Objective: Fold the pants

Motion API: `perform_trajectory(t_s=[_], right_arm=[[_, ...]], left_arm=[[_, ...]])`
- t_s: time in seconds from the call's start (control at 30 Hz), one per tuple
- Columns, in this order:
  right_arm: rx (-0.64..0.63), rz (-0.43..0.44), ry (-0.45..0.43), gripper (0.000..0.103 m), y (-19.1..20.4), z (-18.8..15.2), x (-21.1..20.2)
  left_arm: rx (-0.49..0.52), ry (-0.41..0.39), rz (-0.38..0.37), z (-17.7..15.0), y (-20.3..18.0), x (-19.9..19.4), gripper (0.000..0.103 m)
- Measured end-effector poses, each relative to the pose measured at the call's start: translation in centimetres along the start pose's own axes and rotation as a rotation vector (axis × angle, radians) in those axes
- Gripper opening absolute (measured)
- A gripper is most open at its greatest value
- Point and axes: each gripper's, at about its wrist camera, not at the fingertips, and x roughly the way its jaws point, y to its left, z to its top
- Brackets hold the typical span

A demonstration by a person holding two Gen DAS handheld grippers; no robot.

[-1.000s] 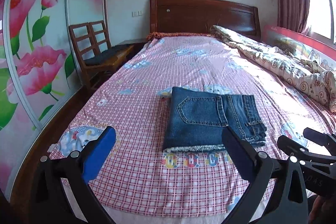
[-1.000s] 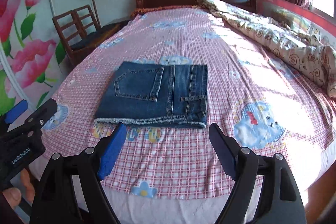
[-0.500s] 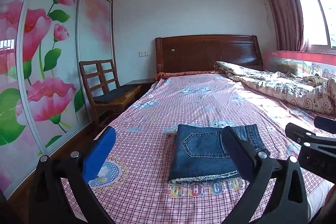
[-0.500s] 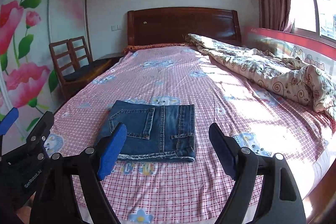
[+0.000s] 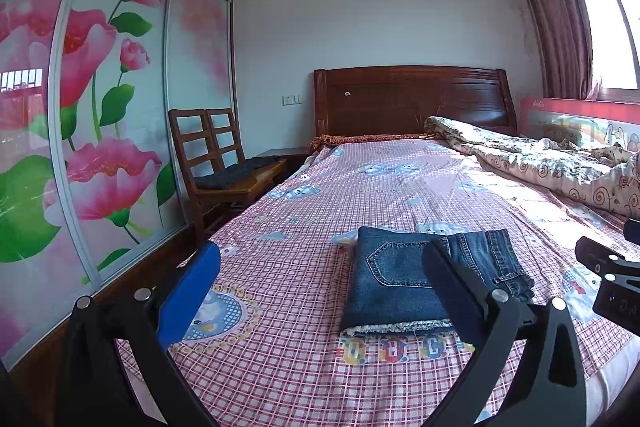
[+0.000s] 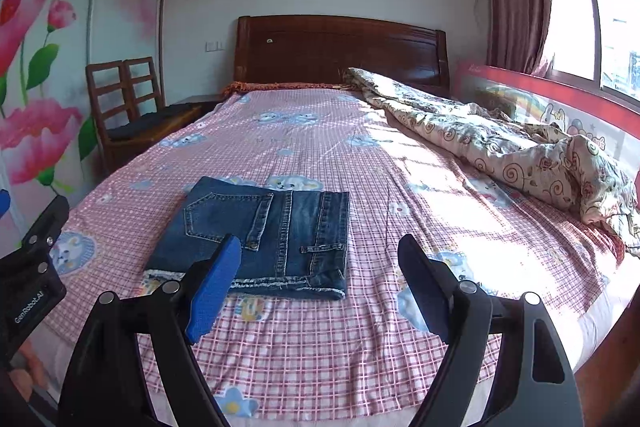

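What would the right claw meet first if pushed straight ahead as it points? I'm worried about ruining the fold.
Probably the folded jeans: the open right claw aims slightly down at their near frayed edge on the checked sheet. Depth is uncertain.

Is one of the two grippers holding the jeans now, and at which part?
Nothing is held. The left gripper and right gripper are open, and the folded jeans lie free on the bed.

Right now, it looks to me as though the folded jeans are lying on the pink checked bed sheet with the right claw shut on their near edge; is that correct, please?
Not quite. The folded jeans do lie on the pink checked bed sheet, but the right claw is open and holds nothing; its fingers stand apart, short of the near edge. The right wrist view shows this.
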Motion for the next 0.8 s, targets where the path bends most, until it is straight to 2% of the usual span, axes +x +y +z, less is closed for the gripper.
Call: perform_trajectory(t_s=[0.47, 0.8], right_arm=[[-0.033, 0.0, -0.019, 0.08, 0.5, 0.4, -0.5], [-0.003, 0.029, -0.002, 0.08, 0.3, 0.5, -0.4]], left_arm=[[-0.015, 0.025, -0.008, -0.1, 0.0, 0.2, 0.101], [-0.026, 0.03, -0.017, 0.0, 0.3, 0.4, 0.101]])
